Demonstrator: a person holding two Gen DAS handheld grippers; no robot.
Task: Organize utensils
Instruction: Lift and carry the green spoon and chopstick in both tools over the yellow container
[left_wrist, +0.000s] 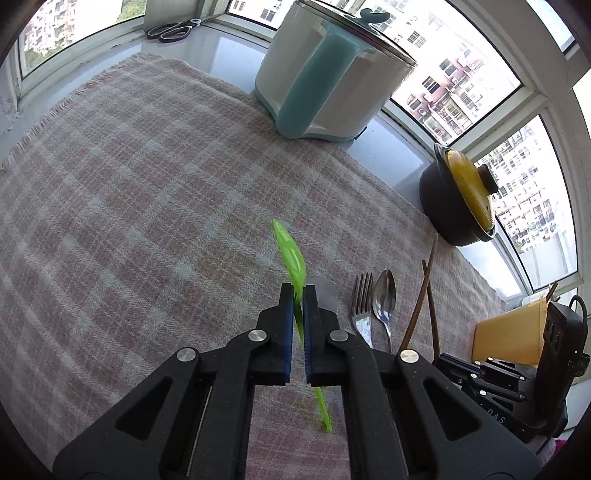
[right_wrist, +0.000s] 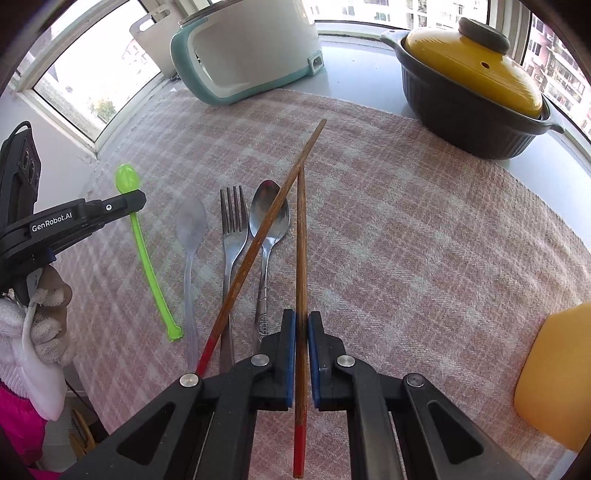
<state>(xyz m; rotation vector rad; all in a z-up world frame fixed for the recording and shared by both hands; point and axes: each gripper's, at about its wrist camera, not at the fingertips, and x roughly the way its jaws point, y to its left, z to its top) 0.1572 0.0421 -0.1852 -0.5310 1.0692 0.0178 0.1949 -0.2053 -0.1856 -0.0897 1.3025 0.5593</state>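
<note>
My left gripper (left_wrist: 299, 291) is shut on a green plastic spoon (left_wrist: 291, 254), clamped just below the bowl; the same green spoon (right_wrist: 142, 243) and the left gripper (right_wrist: 138, 201) show at the left of the right wrist view. My right gripper (right_wrist: 302, 317) is shut on a brown chopstick with a red end (right_wrist: 301, 236). A second chopstick (right_wrist: 266, 236) lies slanted across a metal spoon (right_wrist: 269, 221). A metal fork (right_wrist: 233, 225) and a clear plastic spoon (right_wrist: 190, 229) lie beside them on the checked cloth (right_wrist: 406, 240).
A white and teal cooker (left_wrist: 325, 74) stands at the back of the cloth. A dark pot with a yellow lid (right_wrist: 472, 85) sits at the back right. A yellow container (right_wrist: 554, 373) is at the right edge. Scissors (left_wrist: 173, 29) lie on the sill. A gloved hand (right_wrist: 48, 325) holds the left gripper.
</note>
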